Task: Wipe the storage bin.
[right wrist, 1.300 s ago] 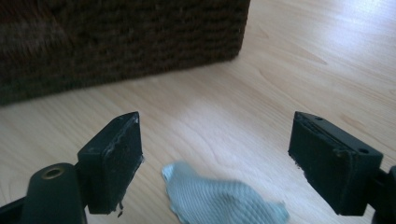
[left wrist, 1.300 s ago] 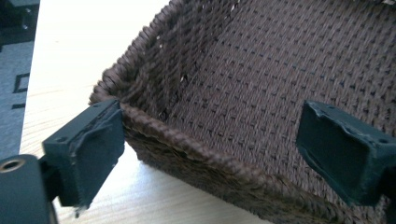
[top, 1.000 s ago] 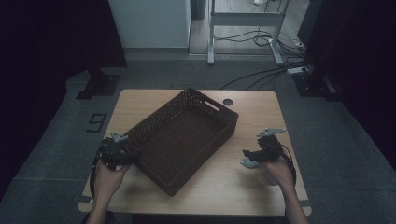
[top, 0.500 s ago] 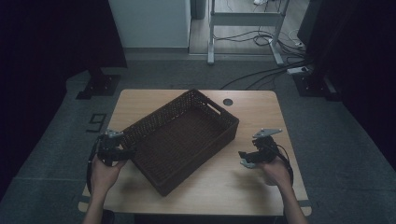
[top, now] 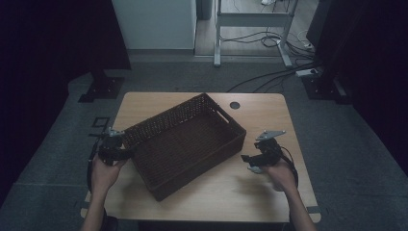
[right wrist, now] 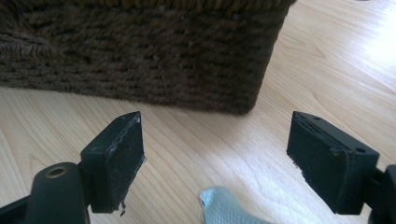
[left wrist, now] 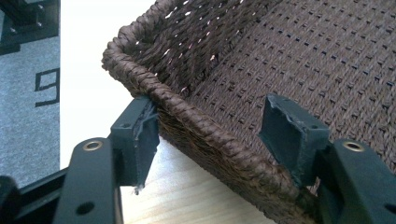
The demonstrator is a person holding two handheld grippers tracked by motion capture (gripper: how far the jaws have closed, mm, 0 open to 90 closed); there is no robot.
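A dark brown woven basket [top: 169,118] sits askew on the wooden table [top: 269,115], and nothing shows inside it. My left gripper [top: 127,148] is at its near left corner. In the left gripper view the braided rim [left wrist: 196,128] runs between the jaws of the left gripper [left wrist: 212,116]. The jaws have just been closing. The outer pad [left wrist: 147,133] touches the rim and the inner pad [left wrist: 285,130] stands off the wall. My right gripper [top: 248,163] rests open on the table by the basket's right corner [right wrist: 252,88], with the right gripper [right wrist: 217,123] holding nothing.
A round cable hole [top: 234,105] sits in the table's far edge. A pale grey-blue piece [right wrist: 224,207] shows at the bottom between the right jaws. Bare tabletop lies in front of and to the right of the basket. Cables [top: 269,79] and a frame stand on the floor beyond.
My left hand has shifted a little to the left and away along the basket's corner. The right hand has barely moved and the basket has stayed in place.
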